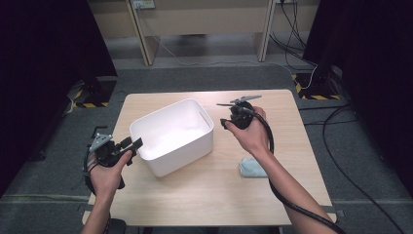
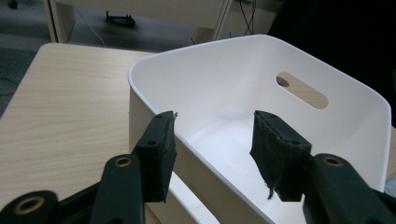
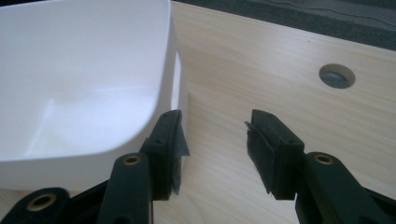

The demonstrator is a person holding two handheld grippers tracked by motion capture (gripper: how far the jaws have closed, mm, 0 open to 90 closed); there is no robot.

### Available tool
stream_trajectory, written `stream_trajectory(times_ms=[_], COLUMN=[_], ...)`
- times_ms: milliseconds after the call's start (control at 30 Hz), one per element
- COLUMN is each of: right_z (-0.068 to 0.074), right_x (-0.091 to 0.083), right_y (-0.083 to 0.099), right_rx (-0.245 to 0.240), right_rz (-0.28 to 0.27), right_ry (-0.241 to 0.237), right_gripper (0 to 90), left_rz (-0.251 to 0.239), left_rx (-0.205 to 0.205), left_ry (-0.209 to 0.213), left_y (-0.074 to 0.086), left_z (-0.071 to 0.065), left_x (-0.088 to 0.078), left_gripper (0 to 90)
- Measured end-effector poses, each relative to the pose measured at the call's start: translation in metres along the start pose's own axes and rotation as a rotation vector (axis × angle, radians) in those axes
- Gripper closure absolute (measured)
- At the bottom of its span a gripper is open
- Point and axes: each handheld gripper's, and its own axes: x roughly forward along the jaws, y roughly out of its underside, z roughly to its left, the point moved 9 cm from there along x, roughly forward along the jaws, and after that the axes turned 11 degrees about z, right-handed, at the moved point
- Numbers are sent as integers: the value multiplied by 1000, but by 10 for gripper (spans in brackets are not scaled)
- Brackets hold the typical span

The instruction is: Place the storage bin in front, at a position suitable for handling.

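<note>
1. The white bin [image 1: 171, 135] stands on the wooden table [image 1: 219, 190], between the two tongs. In the left gripper view its near wall runs between that tool's pads, with the hollow inside and a slot handle [image 2: 301, 89] on the far wall beyond them.
2. The left gripper [image 1: 135, 143] has its jaws parted astride the rim; the pads do not press on the wall, so it grasps nothing.
3. The right gripper [image 1: 225, 123] hangs just off the bin's other side. In the right gripper view its jaws stand released, bare table between them, the bin's corner beside one pad.
4. A folded blue cloth [image 1: 251, 168] lies on the table behind the right gripper, under the person's forearm.
5. The bin looks like thin, stiff plastic: light, smooth, likely slippery under the pads. It is empty, so it should lift easily but may tip or slide if taken by one side.
6. The best hold is probably the top rim, one pad inside and one outside, on opposite walls, or at the slot handles.
</note>
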Motion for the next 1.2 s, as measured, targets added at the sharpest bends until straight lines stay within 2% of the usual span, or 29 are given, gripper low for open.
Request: stream_trajectory(times_ms=[167,267,467,733,967,1200], right_z=[11,14,19,10,-6,-18], right_x=[8,11,13,5,-7,-11], right_y=[-9,-11,-13,-8,2,11], right_rx=[-12,-24,-35,-31,-3,20], right_rz=[10,18,25,28,21,22], right_ry=[-14,-13,-14,1,30,39], right_gripper=[547,548,548,548,561,567], left_rz=[33,51,62,93,121,135], left_rx=[33,32,33,67,119,174], left_ry=[-57,-68,-73,-56,-48,-36], left_y=[2,3,-2,-14,-29,-38], left_z=[4,7,5,-6,-18,-29], left_x=[6,9,16,35,58,74], left_gripper=[562,602,616,663,716,766])
